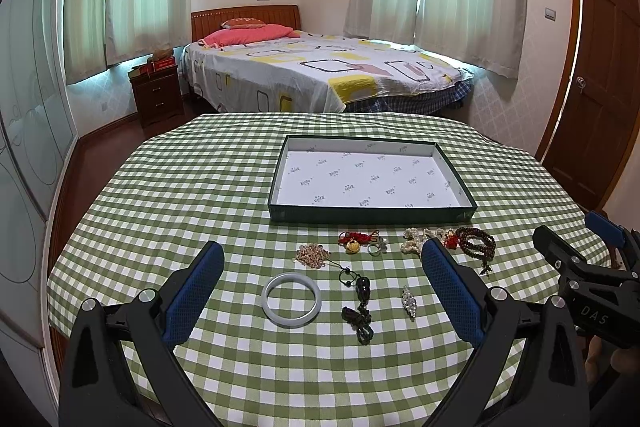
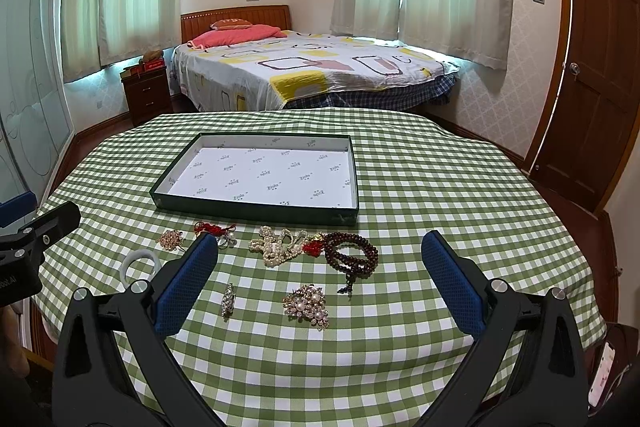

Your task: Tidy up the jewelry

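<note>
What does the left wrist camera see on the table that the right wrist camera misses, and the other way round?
Only the left wrist view shows the dark corded pendant beside the bangle. Only the right wrist view shows the gold pearl brooch. Both show the empty box, white bangle, pearl strands, brown bead bracelet and small crystal brooch, all lying on the checked cloth.

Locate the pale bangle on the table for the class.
In the left wrist view, the pale bangle lies flat on the checked tablecloth between the open left gripper's fingers, left of the dark pendant.
</note>
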The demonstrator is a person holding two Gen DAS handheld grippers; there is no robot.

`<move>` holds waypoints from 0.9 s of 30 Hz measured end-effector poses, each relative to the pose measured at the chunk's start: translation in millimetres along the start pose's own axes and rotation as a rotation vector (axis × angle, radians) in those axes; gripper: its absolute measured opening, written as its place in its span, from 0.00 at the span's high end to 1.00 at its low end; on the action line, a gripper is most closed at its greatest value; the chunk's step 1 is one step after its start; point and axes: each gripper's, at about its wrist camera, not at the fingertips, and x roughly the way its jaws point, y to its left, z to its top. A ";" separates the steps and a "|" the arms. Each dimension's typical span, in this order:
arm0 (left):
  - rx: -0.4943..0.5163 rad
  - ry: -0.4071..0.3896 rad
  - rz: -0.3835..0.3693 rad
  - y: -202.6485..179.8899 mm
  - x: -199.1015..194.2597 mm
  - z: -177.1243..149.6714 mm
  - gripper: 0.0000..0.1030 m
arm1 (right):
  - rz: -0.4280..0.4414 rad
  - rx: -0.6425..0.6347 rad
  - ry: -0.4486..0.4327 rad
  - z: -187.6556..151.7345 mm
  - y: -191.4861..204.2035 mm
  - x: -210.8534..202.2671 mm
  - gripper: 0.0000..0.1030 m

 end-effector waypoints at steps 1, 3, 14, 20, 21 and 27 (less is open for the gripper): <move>0.000 0.001 0.000 0.0 0.1 0.1 0.07 | 0.000 -0.001 0.001 0.0 0.1 0.2 0.04; 0.000 0.001 0.001 -0.1 -0.1 -0.2 0.07 | 0.000 0.000 0.001 0.0 0.1 -0.1 0.04; -0.003 0.005 0.004 -0.6 0.8 -2.0 0.07 | -0.001 0.000 0.000 -0.2 0.4 -0.3 0.04; -0.004 0.012 0.007 -1.5 3.4 -3.0 0.07 | -0.001 -0.002 0.001 -0.2 0.6 0.0 0.04; -0.004 0.012 0.008 -1.2 3.3 -3.0 0.07 | -0.001 -0.001 -0.001 -0.3 0.4 0.1 0.04; -0.004 0.011 0.008 -1.3 3.1 -3.2 0.07 | -0.001 -0.001 0.000 -0.2 0.5 0.3 0.04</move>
